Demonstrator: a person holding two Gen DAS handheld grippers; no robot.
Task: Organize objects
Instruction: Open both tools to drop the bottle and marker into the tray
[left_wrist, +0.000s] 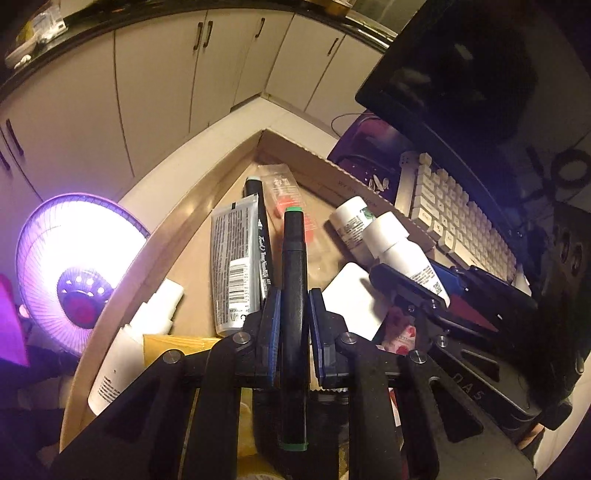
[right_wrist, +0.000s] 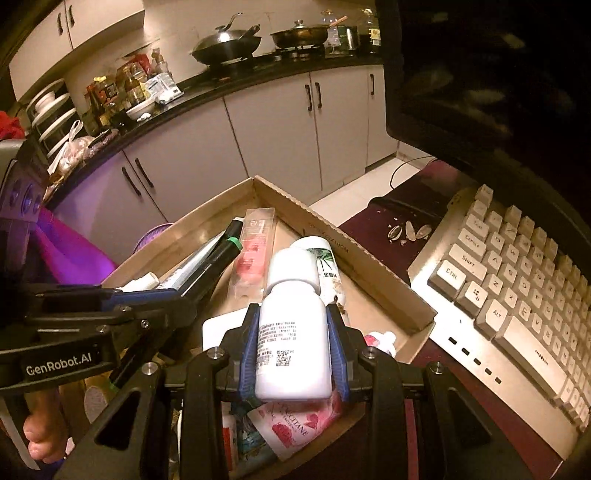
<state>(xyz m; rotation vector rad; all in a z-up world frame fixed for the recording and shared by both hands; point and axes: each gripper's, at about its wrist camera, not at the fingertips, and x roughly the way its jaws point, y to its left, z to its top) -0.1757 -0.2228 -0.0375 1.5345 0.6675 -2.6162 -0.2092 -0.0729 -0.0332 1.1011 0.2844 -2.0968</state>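
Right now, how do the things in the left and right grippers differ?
The left gripper clamps a thin black marker with green ends; the right gripper clamps a fat white bottle with printed text. The marker runs well past the jaws; the bottle fills them. Both hang over the cardboard box.

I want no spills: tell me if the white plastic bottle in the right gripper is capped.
Capped. The white plastic bottle wears its white cap, clamped between the right gripper fingers.

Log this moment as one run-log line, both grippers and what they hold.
left gripper: shut on marker | right gripper: shut on white bottle | both above cardboard box | keyboard beside box
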